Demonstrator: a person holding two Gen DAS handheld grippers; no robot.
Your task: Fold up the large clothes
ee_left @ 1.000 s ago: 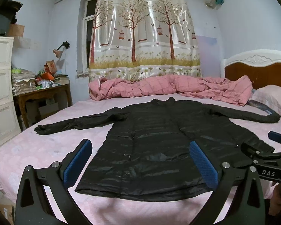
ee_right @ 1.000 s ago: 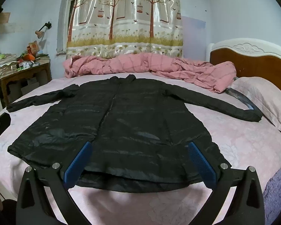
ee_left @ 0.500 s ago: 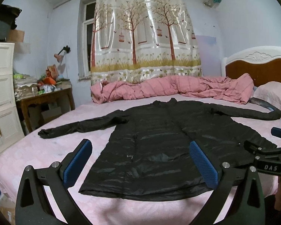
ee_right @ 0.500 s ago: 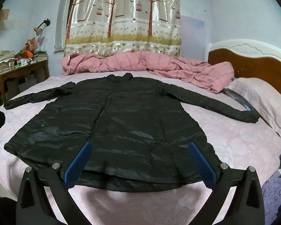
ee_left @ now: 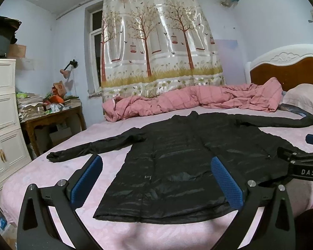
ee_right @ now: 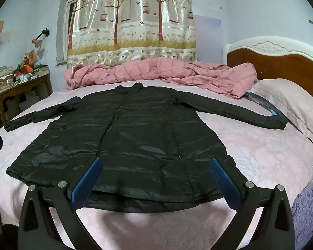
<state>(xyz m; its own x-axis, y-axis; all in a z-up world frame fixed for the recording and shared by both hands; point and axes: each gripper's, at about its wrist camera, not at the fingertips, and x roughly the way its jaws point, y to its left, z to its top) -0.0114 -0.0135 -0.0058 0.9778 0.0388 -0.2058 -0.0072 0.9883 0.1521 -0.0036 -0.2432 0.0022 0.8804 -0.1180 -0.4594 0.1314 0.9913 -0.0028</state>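
Both tongs wide, holding nothing. Left gripper [ee_left: 156, 179] and right gripper [ee_right: 154, 177] sit above the near edge of the bed [ee_right: 260, 145], blue pads [ee_left: 87, 179] spread, not touching cloth.

Black coat [ee_right: 123, 137] lies flat on the pink floral sheet straight ahead of both tongs, hem toward me, collar at the far end. Sleeves spread out to each side; the right one ends near the pillow [ee_right: 290, 102]. Through the right tong the hem spans the gap between its fingers. Through the left tong the coat's left hem corner sits between the fingers and the rest runs off to the right. The right tong shows at the right edge of the left view [ee_left: 302, 166], over the coat's right hem.

Beyond the coat: a pink quilt [ee_right: 156, 73] bunched along the far side of the bed. Behind that, a tree-print curtain [ee_right: 131, 20] over the window. Headboard [ee_right: 281, 56] far right, white trim on brown panel. Left of the tongs: a cluttered wooden side table [ee_left: 52, 120], a white cabinet [ee_left: 2, 114], a wall lamp [ee_left: 67, 70]. Walls pale blue.
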